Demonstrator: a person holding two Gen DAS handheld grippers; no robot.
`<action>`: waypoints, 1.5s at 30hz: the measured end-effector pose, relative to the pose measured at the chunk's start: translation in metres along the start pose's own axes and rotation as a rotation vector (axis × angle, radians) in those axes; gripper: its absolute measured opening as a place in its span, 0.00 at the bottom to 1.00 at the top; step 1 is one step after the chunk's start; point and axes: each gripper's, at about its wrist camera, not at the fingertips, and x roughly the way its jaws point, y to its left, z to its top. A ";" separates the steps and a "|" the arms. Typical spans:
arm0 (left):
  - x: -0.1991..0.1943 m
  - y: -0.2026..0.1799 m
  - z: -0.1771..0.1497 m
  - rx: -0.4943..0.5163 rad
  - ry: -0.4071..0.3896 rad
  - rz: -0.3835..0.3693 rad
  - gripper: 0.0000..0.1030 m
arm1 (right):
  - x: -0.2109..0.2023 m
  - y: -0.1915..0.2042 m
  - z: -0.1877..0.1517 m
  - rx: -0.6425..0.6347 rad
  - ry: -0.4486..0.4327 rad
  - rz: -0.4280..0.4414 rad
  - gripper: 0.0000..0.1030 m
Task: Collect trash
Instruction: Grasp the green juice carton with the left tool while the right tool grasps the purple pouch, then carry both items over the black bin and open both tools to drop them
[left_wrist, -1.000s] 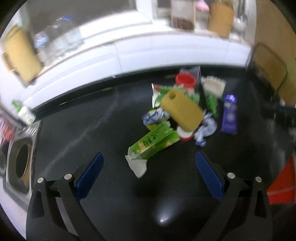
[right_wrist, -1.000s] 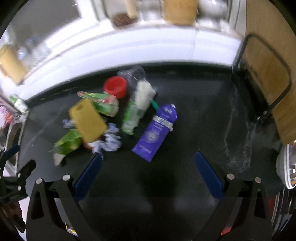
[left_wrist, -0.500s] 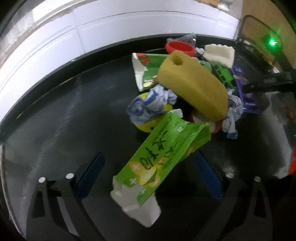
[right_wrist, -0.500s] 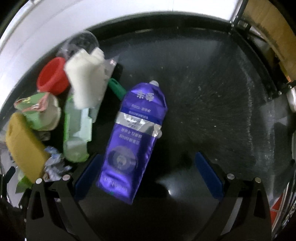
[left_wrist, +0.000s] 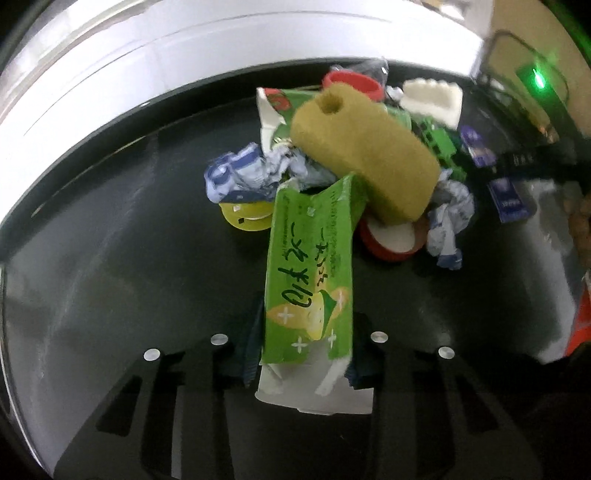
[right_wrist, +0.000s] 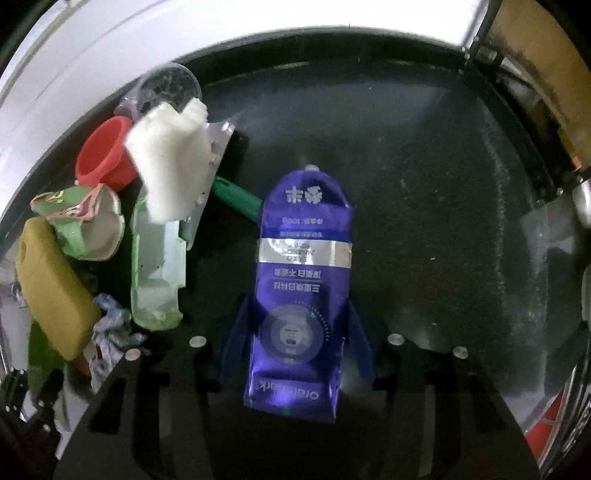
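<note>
Nearest the left wrist camera, the left gripper (left_wrist: 304, 354) is clamping its blue fingers (left_wrist: 252, 350) on the lower end of a green carton (left_wrist: 310, 273); the carton's torn white base is covering most of both pads, so only slivers of blue are showing. Beyond it, on the black countertop (left_wrist: 129, 258), the carton's open top is leaning into the trash pile; a yellow sponge (left_wrist: 365, 155) is lying across that end, with crumpled blue-and-white wrappers (left_wrist: 255, 173) to its left and a red-rimmed lid (left_wrist: 391, 240) peeking from under it; a yellow disc (left_wrist: 247, 218) is showing only in part beneath the wrappers. Farther back, a red cup (left_wrist: 351, 83) and a white foam piece (left_wrist: 432, 99) are sitting near the white wall, both blurred.

Close to the right wrist camera, the right gripper (right_wrist: 295, 347) is pinching a purple toothpaste tube (right_wrist: 301, 288) between its fingers (right_wrist: 236, 339), which are pressing on both sides of the tube's flat end; that end is reaching toward the lens and its cap is pointing away. To the left, a pale green plastic tray (right_wrist: 157, 273) is lying beside the sponge; what looks like a green stick (right_wrist: 236, 197) is poking out from under the foam, its other end hidden; farther off, a clear cup (right_wrist: 170, 86) is lying behind the red one.
</note>
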 end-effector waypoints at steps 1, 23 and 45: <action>-0.007 -0.002 -0.002 -0.019 -0.002 -0.001 0.33 | -0.007 0.000 -0.003 -0.010 -0.014 -0.001 0.48; -0.119 -0.026 -0.020 -0.266 -0.069 0.103 0.33 | -0.121 -0.014 -0.035 -0.181 -0.178 0.184 0.07; -0.244 0.039 -0.140 -0.590 -0.142 0.400 0.33 | -0.223 0.204 -0.123 -0.729 -0.247 0.587 0.07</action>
